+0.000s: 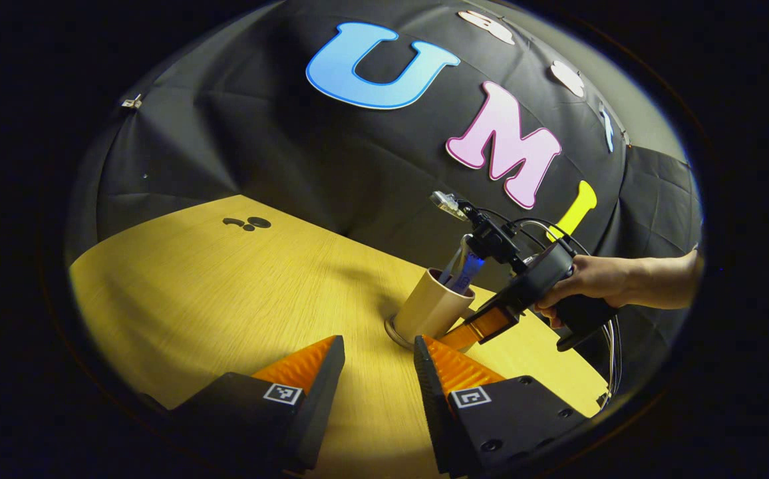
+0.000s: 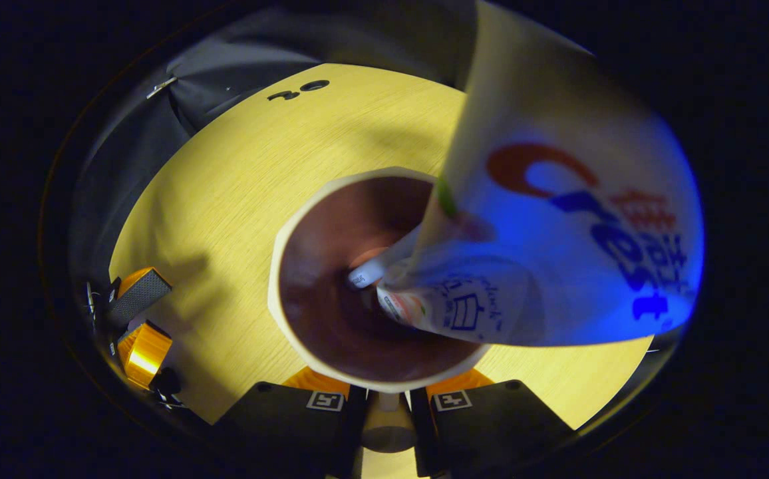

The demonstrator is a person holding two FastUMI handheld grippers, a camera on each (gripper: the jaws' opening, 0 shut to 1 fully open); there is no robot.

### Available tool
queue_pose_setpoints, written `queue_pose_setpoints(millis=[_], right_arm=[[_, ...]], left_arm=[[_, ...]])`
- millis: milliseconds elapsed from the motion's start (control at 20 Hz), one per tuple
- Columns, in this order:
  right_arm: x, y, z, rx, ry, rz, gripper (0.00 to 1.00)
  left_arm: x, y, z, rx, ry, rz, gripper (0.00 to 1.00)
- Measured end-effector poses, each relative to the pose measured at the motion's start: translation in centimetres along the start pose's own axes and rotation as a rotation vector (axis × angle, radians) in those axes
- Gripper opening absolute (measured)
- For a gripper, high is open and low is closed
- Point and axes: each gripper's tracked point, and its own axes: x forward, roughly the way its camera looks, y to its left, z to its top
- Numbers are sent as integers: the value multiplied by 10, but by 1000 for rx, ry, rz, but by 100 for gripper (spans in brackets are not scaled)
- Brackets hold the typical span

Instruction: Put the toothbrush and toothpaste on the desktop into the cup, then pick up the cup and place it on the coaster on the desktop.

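Toothpaste and toothbrush are held upright in the cup, which is set on the coaster on the table. The cup is clamped by the right gripper; the left gripper is kept apart nearby.

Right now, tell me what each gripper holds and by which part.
The right gripper grips the cup low on its side wall, at the coaster. The left gripper is open, holding nothing.

The toothpaste bears large red-and-blue brand lettering and small blue print beside a box sign. Square black-and-white code markers sit on the fingers of the left gripper and right gripper.
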Motion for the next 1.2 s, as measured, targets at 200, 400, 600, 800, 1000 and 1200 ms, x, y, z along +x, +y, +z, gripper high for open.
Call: queue_pose_setpoints(millis=[200,400,600,800,1000,1200], right_arm=[[-21,-3,-3,10,-27,11,31],[-46,0,4,10,-82,18,37],[-88,-2,6,28,-146,19,32],[-142,-3,0,64,-219,14,39],[-191,4,-6,102,-306,2,39],[-238,22,-17,107,-399,22,40]], left_arm=[[-3,-2,3,-3,0,-1,67],[-10,-6,8,6,9,-3,67],[-16,-15,19,-12,23,-5,66],[-24,-17,31,-33,77,54,67],[-44,-24,47,-41,98,103,67],[-67,-41,79,31,104,125,67]])
